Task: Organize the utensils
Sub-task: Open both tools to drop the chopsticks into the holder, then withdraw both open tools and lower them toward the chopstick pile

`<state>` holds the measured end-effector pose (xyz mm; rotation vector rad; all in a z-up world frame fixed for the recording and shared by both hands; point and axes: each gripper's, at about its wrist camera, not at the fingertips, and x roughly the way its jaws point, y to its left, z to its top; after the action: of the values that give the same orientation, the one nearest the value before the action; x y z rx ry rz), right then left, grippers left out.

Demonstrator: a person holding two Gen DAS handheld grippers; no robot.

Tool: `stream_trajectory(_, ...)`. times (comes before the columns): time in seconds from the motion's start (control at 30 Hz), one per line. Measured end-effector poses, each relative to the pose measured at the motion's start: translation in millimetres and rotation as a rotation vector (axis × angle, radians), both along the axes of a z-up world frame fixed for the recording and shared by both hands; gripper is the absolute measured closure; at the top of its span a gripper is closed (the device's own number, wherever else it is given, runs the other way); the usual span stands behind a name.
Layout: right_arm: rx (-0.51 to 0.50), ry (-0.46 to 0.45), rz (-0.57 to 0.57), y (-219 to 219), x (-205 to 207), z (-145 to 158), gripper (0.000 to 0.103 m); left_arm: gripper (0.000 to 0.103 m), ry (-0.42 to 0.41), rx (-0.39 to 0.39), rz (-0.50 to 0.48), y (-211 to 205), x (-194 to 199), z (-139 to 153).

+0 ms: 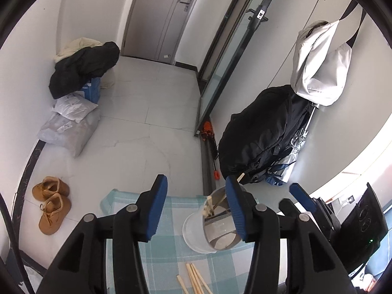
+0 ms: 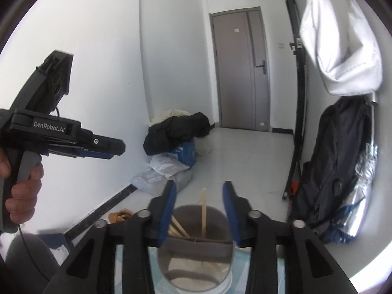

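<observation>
1. The work surface is a small table [image 1: 171,257] covered by a cloth checked in pale teal and white; its near-left corner juts over a glossy white tiled floor [image 1: 147,127].
2. The room is a narrow hallway with white walls, a grey door [image 2: 241,68] at the far end and a dark-framed glass partition [image 1: 227,56] along the right.
3. On the table stands one shiny metal cup [image 1: 220,223], cylindrical, set inside a white plastic holder [image 1: 191,235]. It sits toward the table's right side.
4. Pale wooden chopsticks [image 2: 203,210] lean inside the cup; from the right wrist view one stands nearly upright and several slant at the left. An exact count is not clear.
5. About four more loose wooden sticks [image 1: 196,279] lie flat on the cloth, nearer than the cup.
6. The left gripper [image 1: 196,205] has black arms and ribbed blue pads; its jaws stand partly apart with nothing between them, the right pad overlapping the cup's edge in view.
7. The right gripper [image 2: 199,210] is also partly spread and empty, poised above the cup's mouth.
8. On the floor: two tan lace-up boots [image 1: 51,203] at near left, a pile of dark and cream clothing [image 1: 83,68] over plastic bags at far left.
9. At right, one black backpack [image 1: 259,132] sits beneath one white hanging bag [image 1: 321,63].
</observation>
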<state>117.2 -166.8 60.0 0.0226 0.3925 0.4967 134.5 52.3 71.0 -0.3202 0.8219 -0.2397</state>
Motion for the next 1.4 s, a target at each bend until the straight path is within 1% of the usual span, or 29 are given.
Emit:
stream_trajectory(0.03, 0.007, 0.001, -0.001, -2, -5, 1, 0.057, 0.056, -0.002, 0.005, 0.007, 0, -4, 0)
stream_trajectory(0.1, 0.012, 0.007, -0.003, -5, -15, 2, 0.054, 0.047, -0.017, 0.022, 0.034, 1, -14, 3)
stream_trajectory(0.13, 0.019, 0.009, -0.003, -7, -21, 2, 0.054, 0.046, -0.031, 0.024, 0.046, 1, -20, 5)
stream_trajectory(0.17, 0.025, 0.008, -0.009, -8, -28, 3, 0.051, 0.043, -0.043, 0.028, 0.051, 0, -26, 7)
stream_trajectory(0.33, 0.047, -0.001, -0.023, -11, -51, 11, 0.044, 0.040, -0.088, 0.084, 0.061, -10, -53, 15)
stream_trajectory(0.4, 0.056, -0.010, -0.029, -13, -65, 15, 0.037, 0.033, -0.100, 0.107, 0.074, -14, -62, 16)
stream_trajectory(0.47, 0.075, -0.018, -0.039, -16, -76, 19, 0.034, 0.031, -0.121, 0.105, 0.078, -15, -72, 18)
stream_trajectory(0.53, 0.087, -0.017, -0.040, -15, -84, 21, 0.033, 0.029, -0.136, 0.110, 0.084, -16, -81, 19)
stream_trajectory(0.6, 0.099, -0.021, -0.046, -16, -93, 23, 0.029, 0.024, -0.151, 0.122, 0.095, -16, -90, 20)
stream_trajectory(0.67, 0.109, -0.032, -0.049, -17, -101, 24, 0.024, 0.021, -0.163, 0.130, 0.102, -16, -96, 20)
stream_trajectory(0.7, 0.113, -0.043, -0.057, -17, -107, 25, 0.020, 0.020, -0.173, 0.131, 0.106, -16, -100, 20)
stream_trajectory(0.8, 0.113, -0.072, -0.074, -17, -121, 25, 0.016, 0.018, -0.185, 0.137, 0.109, -17, -108, 17)
stream_trajectory(0.97, 0.102, -0.069, -0.089, -16, -136, 19, 0.013, 0.017, -0.200, 0.160, 0.113, -22, -121, 7)
stream_trajectory(1.07, 0.092, -0.065, -0.101, -16, -143, 12, 0.007, 0.015, -0.206, 0.182, 0.110, -29, -129, 2)
stream_trajectory(1.1, 0.089, -0.063, -0.103, -15, -145, 10, 0.006, 0.013, -0.208, 0.197, 0.107, -31, -131, 0)
stream_trajectory(1.2, 0.078, -0.050, -0.107, -14, -151, 2, 0.006, 0.011, -0.227, 0.225, 0.123, -33, -138, -6)
stream_trajectory(1.3, 0.067, -0.041, -0.116, -13, -155, -8, 0.005, 0.011, -0.240, 0.221, 0.128, -32, -142, -13)
stream_trajectory(1.4, 0.059, -0.046, -0.162, -17, -161, -18, 0.004, 0.011, -0.241, 0.228, 0.124, -32, -145, -24)
